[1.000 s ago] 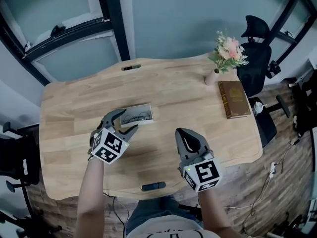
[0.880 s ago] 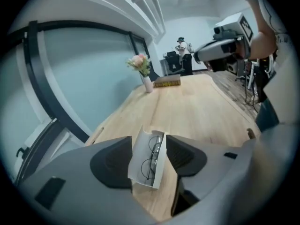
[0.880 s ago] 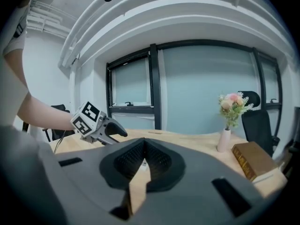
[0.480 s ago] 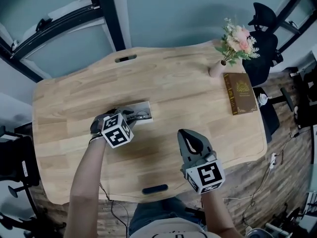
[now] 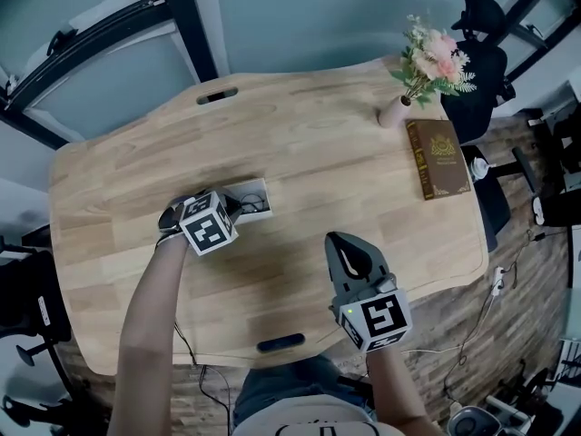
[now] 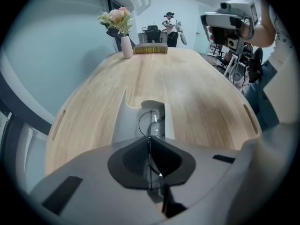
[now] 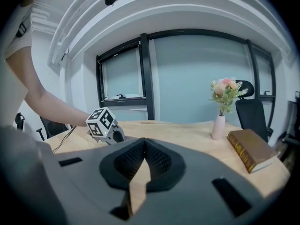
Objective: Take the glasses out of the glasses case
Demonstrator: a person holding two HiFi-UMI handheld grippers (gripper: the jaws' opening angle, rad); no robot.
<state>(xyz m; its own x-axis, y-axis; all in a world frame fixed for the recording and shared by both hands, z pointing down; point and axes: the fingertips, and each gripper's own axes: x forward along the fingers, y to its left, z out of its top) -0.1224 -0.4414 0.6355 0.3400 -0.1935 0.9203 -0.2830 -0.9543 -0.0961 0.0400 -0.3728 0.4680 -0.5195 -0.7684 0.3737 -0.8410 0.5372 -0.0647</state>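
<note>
Pinching the thin wire frame of the glasses [image 6: 150,122], the left gripper [image 6: 150,142] is pointing steeply down into the open glasses case [image 6: 125,121]. Its jaws have just been closing and are now pressing together on the wire, with one round lens showing just beyond the tips. The glasses are lying inside the case, in the half that the left gripper view shows on the right, while the case's other pale half is lying open and flat alongside. The case is sitting on the wooden bench [image 5: 318,153], left of centre in the head view. The person's left forearm [image 5: 150,307] is reaching up to it from the near edge, with the gripper's marker cube [image 5: 209,225] facing upward. The right gripper [image 5: 343,242] is hanging over the near part of the bench, well apart from the case and aimed across the wood at a shallow downward tilt. Its tips are meeting with nothing between them. Toward the far right corner, a pale vase [image 5: 393,116] is holding pink flowers [image 5: 434,60], and a brown book [image 5: 440,157] is lying just beside it. A black office chair [image 5: 481,39] is standing beyond that corner.
</note>
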